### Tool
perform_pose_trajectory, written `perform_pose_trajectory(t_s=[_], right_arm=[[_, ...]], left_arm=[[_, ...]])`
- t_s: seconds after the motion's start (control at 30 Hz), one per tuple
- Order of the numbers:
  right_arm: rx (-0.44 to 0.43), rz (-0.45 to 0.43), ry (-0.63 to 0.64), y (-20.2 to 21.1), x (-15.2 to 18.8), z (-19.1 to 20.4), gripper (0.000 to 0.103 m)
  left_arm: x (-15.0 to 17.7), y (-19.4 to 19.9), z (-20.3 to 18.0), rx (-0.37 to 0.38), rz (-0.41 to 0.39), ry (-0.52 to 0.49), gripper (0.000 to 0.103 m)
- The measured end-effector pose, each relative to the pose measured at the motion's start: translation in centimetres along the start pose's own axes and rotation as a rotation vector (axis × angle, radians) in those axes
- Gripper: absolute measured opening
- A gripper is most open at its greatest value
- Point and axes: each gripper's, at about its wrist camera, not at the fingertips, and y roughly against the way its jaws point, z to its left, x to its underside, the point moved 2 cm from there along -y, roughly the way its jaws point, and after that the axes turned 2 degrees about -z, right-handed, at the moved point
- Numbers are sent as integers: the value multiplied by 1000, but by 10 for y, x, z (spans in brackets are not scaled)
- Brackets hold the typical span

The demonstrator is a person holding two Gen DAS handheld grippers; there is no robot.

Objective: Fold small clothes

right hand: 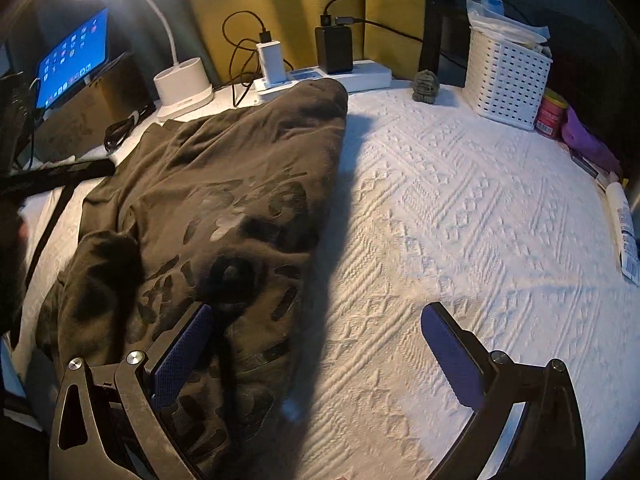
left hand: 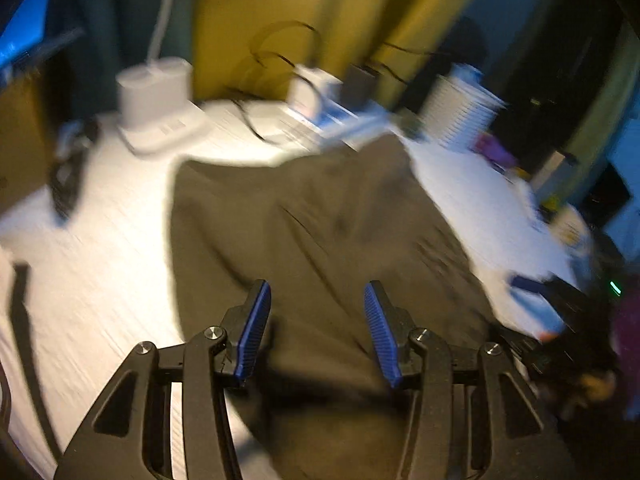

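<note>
Showing only rightward: shirt (right hand: 208, 208) print, apparently blurred away leftward.

no word or number can be read in either view. the dark shirt (right hand: 224, 208) carries a large glossy print, too creased to make out. the tablet (right hand: 74, 58) shows rows of app icons, too small to tell. the red can (right hand: 551, 114) and the white tube (right hand: 624, 228) bear labels whose lettering is too small. the left wrist view is blurred throughout.
</note>
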Motion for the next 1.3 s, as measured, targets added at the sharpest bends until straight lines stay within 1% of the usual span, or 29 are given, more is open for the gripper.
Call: perform_pose_trajectory(t_s=[0.1,0.13,0.17,0.23,0.27,0.3,0.33,0.4,0.43,0.47,0.5,0.53,0.57,0.63,0.77,0.9,0.97,1.03,1.13,1.2,1.23,1.27,1.3], right_arm=[[10,0,-8,3,2,-1,103],[16,-3,-12,5,2,-1,103],[21,-4,-15,7,3,-2,103],[31,-4,-21,11,5,-4,103],[37,-5,-22,13,7,-4,103],[44,-6,-23,15,9,-4,103],[48,-7,-24,17,10,-4,103],[54,-8,-27,21,14,-4,103],[55,-9,-28,24,16,-3,103],[54,-9,-30,25,19,-2,103],[52,-11,-32,27,21,-1,103],[49,-12,-35,29,23,0,103],[45,-12,-39,30,26,1,103],[41,-11,-42,31,29,3,103],[32,-8,-30,33,36,12,103],[34,3,-12,29,43,19,103],[40,13,-5,25,48,21,103],[25,17,-3,25,54,24,103],[-7,-9,1,31,60,29,103],[-33,-6,3,33,64,34,95],[-45,2,9,33,67,38,90],[-30,-10,22,34,69,41,83],[-31,-18,33,35,71,44,79]], left_arm=[[20,11,-21,92,25,-25,49],[25,14,-26,118,24,-27,53],[30,18,-32,148,24,-29,64],[38,22,-43,201,13,-52,77],[42,21,-48,197,14,-76,77],[47,17,-53,175,27,-101,77],[49,12,-55,169,40,-114,77],[59,3,-60,178,75,-122,77],[64,1,-64,177,76,-138,71],[69,2,-65,167,73,-161,58],[73,0,-66,146,78,-182,51],[75,0,-65,126,84,-185,32],[76,1,-61,115,86,-172,17],[79,12,-56,110,77,-137,12],[92,32,-52,78,69,-98,11],[111,31,-37,43,80,-33,11],[113,35,-32,46,70,8,12],[113,41,-32,54,63,36,13],[110,50,-35,56,57,40,15],[108,54,-35,48,47,30,16],[107,54,-35,42,41,29,21],[107,53,-34,37,37,31,26],[108,51,-33,32,38,33,26]])
